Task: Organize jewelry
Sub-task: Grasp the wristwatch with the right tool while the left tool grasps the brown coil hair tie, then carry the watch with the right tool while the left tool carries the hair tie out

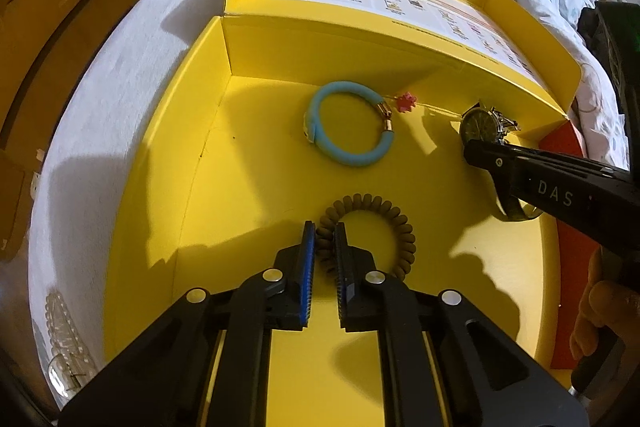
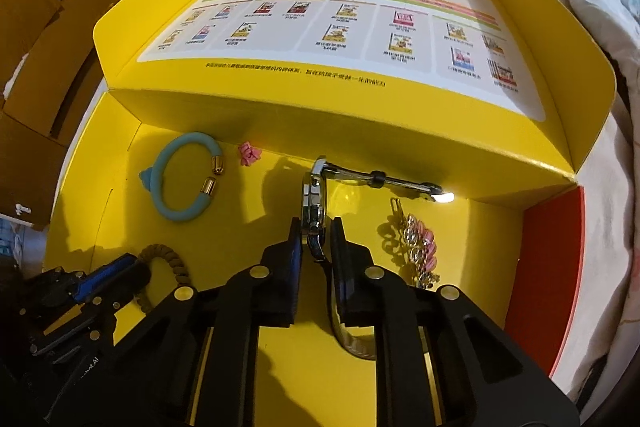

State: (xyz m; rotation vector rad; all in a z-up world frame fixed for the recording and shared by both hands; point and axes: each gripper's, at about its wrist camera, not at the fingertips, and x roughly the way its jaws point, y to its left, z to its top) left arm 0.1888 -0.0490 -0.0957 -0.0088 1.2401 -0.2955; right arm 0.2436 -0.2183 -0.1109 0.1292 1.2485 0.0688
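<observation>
An open yellow box (image 1: 168, 163) holds the jewelry. My left gripper (image 1: 326, 229) is shut on an olive coil bracelet (image 1: 394, 223) lying on the box floor; it also shows in the right wrist view (image 2: 170, 259). My right gripper (image 2: 316, 225) is shut on a wristwatch (image 2: 314, 203), held on edge, its strap reaching toward the back wall. In the left wrist view the watch (image 1: 478, 127) sits at the tip of the right gripper. A blue bangle (image 1: 348, 125) with gold caps lies near the back wall (image 2: 180, 183). A pink flower charm (image 2: 249, 154) lies beside it.
A gold and pink chain bracelet (image 2: 416, 243) lies on the box floor right of my right gripper. The box lid (image 2: 340, 27) with printed pictures stands open behind. The box sits on a white bed cover (image 1: 104, 75); a pearl strand (image 1: 66, 339) lies outside at the left.
</observation>
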